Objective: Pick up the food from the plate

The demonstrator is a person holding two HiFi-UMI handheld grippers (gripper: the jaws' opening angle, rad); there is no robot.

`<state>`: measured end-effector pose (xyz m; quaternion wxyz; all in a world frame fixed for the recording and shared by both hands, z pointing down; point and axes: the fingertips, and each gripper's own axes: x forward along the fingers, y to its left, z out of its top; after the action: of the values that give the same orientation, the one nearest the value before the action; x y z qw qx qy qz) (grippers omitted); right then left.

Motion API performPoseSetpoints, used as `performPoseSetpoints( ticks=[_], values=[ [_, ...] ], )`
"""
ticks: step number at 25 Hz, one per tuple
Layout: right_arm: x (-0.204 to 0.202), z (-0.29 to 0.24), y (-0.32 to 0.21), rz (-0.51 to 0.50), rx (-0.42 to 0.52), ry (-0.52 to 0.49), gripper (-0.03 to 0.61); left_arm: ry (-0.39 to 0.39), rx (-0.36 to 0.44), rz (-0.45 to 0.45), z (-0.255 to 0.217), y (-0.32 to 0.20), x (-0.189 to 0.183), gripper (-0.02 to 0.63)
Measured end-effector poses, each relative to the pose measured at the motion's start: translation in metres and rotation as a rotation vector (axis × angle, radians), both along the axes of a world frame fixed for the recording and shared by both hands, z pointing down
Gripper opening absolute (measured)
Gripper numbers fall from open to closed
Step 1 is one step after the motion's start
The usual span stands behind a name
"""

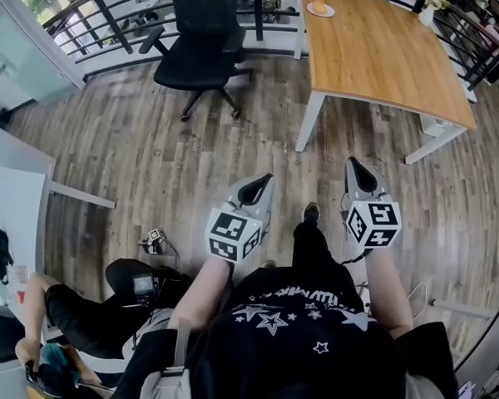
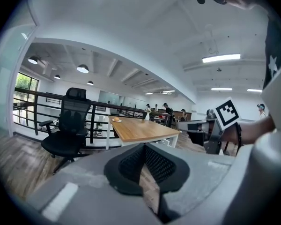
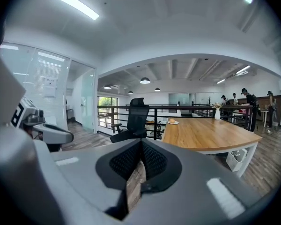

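- Two hand-held grippers are up in front of the person, over the wood floor (image 1: 150, 156), well short of the bench (image 1: 391, 65)
- State of the left hand-held gripper (image 2: 143, 165): pads pressed together at the tips, nothing pinched, only floor shows through the slit below them
- State of the right hand-held gripper (image 3: 140, 162): same, pads pressed together, empty
- Both aim toward the bench, near level, tipped slightly down; each one shows at the edge of the other's view
- Marker cubes (image 1: 233, 235) face up toward the head camera, forearms behind them
- Task item: the food (image 1: 322, 7), a small round tan piece, sits on a white plate (image 1: 311, 11) at the far end of the bench, close to the black railing (image 3: 155, 125); well apart from both grippers, untouched
- Bench has a light wood top and white legs; a white vase (image 3: 217, 114) with flowers stands near its far right corner
- Black office chair (image 1: 195, 52) stands left of the bench, beside the railing
- White bin (image 3: 235, 160) sits on the floor under the bench's near right end
- Another person (image 1: 75, 314) sits low at the left of the head view
- Several people stand in the background beyond the bench
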<state>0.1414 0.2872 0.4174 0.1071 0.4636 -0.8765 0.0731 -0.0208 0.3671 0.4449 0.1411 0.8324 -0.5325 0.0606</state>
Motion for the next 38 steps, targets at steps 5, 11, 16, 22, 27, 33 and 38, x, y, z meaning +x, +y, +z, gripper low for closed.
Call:
performPoseSetpoints(
  ticks=[5,11,16,22,27,33,38],
  values=[
    [-0.017,0.017,-0.060,-0.022,-0.032,-0.024,0.002,0.005,-0.031,-0.048,0.016,-0.039,-0.016,0.000],
    [-0.021,0.016,-0.151,-0.041,-0.036,-0.054,0.002,-0.022,-0.016,-0.094,0.004,-0.130,-0.026,0.000],
    [-0.009,0.011,-0.224,-0.052,-0.047,-0.048,0.002,-0.032,-0.016,-0.089,-0.007,-0.200,-0.009,0.000],
    [0.003,0.010,-0.301,-0.055,-0.064,-0.049,0.003,-0.043,-0.010,-0.110,-0.019,-0.273,0.004,0.000],
    [0.006,0.014,-0.352,-0.081,-0.068,-0.057,0.009,-0.053,-0.002,-0.139,-0.020,-0.327,0.006,0.000],
    [0.017,0.025,-0.386,-0.097,-0.096,-0.044,0.020,-0.042,-0.051,-0.184,-0.010,-0.370,0.007,0.000],
    [0.028,0.029,-0.399,-0.069,-0.109,-0.057,0.020,-0.045,-0.060,-0.153,-0.010,-0.390,0.013,0.000]
  ],
)
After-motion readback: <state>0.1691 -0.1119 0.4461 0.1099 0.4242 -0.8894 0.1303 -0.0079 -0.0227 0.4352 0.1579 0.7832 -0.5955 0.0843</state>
